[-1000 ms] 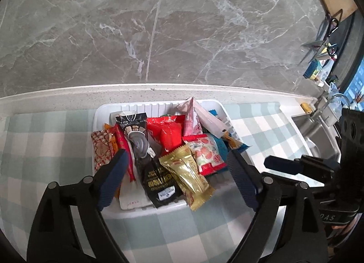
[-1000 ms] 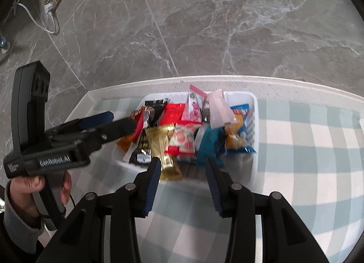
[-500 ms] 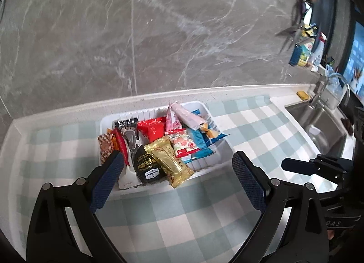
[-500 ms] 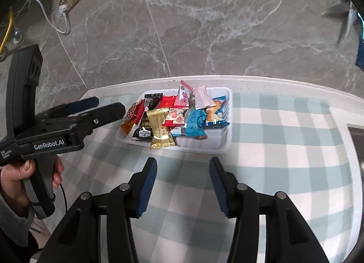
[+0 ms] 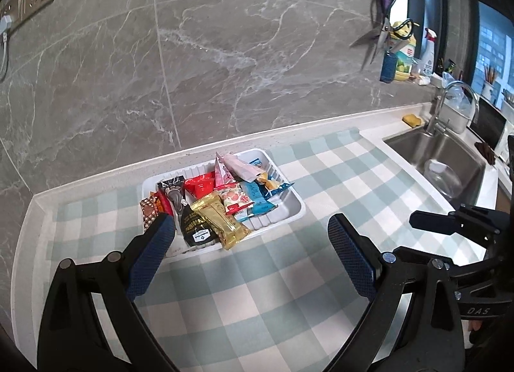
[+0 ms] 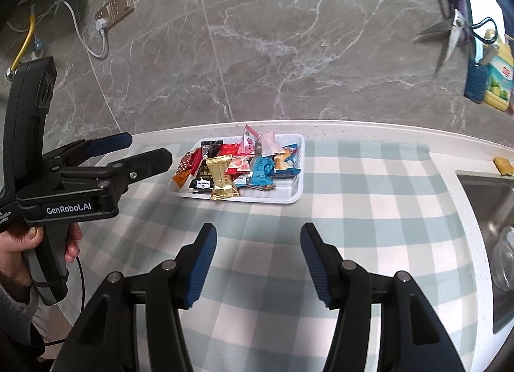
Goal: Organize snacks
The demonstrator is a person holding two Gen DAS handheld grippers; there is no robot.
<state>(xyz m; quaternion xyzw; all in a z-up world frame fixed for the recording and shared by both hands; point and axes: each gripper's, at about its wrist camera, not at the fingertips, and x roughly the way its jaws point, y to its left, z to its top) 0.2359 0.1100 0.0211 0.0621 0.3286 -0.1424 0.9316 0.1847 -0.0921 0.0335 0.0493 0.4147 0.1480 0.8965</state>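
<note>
A white tray (image 5: 290, 214) full of several snack packets stands on the checked cloth near the wall; it also shows in the right wrist view (image 6: 290, 193). A gold packet (image 5: 221, 221) lies at its front, beside a black packet (image 5: 196, 232), with red (image 5: 200, 184) and blue (image 5: 257, 196) ones behind. My left gripper (image 5: 250, 243) is open and empty, held above the cloth in front of the tray; it shows from the side in the right wrist view (image 6: 146, 150). My right gripper (image 6: 257, 253) is open and empty, well back from the tray.
A steel sink (image 5: 440, 163) with a tap (image 5: 446, 105) lies to the right, a yellow sponge (image 5: 412, 120) behind it. Scissors (image 5: 379, 34) hang on the marble wall above bottles. A wall socket (image 6: 114, 7) with a white cable is at the left.
Both grippers have pulled back and up from the tray, so it looks smaller and farther. Both stay open and empty. The snacks have not moved.
</note>
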